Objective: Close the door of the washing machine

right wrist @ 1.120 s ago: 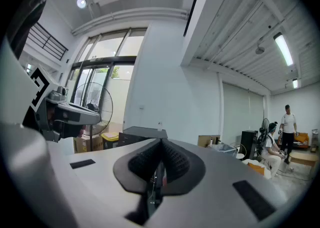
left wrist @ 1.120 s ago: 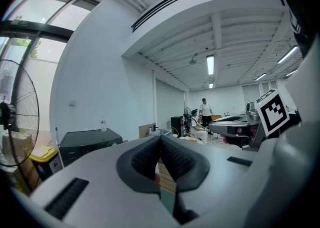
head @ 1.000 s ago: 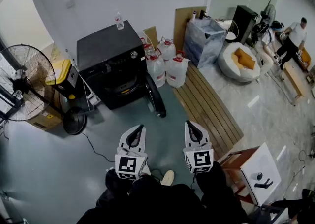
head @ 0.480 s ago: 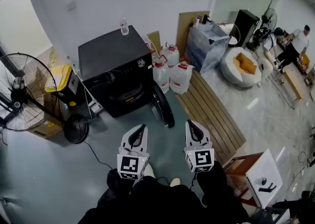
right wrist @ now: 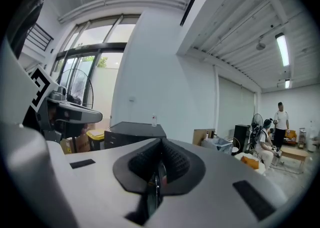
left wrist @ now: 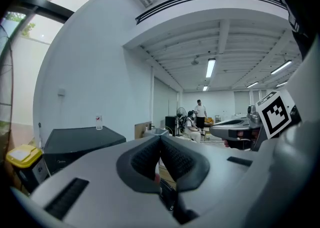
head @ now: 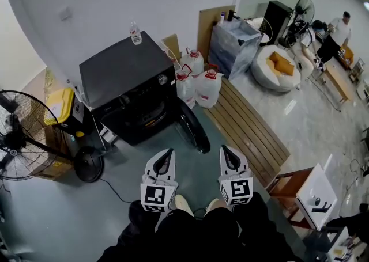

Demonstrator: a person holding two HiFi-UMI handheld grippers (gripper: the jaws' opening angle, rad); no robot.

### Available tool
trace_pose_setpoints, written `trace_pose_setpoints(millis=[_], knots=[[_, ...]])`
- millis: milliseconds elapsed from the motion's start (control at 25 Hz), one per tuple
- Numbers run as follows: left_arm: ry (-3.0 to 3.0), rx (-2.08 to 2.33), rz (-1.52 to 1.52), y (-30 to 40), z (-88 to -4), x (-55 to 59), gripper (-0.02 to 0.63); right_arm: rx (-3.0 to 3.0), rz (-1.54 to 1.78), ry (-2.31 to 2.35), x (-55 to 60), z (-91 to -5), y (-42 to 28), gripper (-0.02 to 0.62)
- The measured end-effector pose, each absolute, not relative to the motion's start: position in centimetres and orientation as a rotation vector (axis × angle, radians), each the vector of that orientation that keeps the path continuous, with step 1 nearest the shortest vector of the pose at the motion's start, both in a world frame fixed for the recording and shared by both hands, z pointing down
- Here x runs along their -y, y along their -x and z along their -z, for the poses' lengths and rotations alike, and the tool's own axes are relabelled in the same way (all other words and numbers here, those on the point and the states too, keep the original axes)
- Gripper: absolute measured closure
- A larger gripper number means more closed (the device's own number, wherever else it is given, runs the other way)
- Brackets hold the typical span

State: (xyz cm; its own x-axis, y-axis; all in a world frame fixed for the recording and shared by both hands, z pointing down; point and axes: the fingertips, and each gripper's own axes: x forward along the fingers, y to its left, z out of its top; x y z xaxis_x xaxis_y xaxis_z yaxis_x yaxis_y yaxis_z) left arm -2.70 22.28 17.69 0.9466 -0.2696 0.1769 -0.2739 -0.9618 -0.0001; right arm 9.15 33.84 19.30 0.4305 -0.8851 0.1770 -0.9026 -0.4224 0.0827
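- Black washing machine against the white wall, ahead and slightly left of both hands in the head view
- Round door hanging open at the machine's front right corner, swung out toward the person and seen nearly edge-on, long axis running from the hinge toward the gap between the grippers
- Left gripper: pressed together, empty
- Right gripper: likewise closed on nothing
- Both held side by side, well short of the door, free edge a little nearer the right gripper
- Probably calls for a push on the outer face, on the picture's right, sweeping it leftward into the dark opening; right hand seemingly better placed for that
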Motion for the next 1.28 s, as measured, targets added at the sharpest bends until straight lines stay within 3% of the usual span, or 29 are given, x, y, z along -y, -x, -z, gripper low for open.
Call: trace_pose_setpoints(millis=[480, 840, 1280], knots=[[-2.978, 0.381, -0.501, -5.0, -28.3, -17.8, 0.583, 1.575, -0.399, -2.422, -28.8, -30.4, -15.8, 0.578], [-2.822, 0.521, -0.64, -10.7, -39.9, -14.0, 0.583, 1.656, -0.625, -2.233, -24.7, -44.0, -21.9, 0.578], [-2.662, 0.614, -0.8, -12.6, -52.4, -11.8, 0.583, 1.716, -0.789, -2.003, -21.7, -58.1, -24.7, 0.577]])
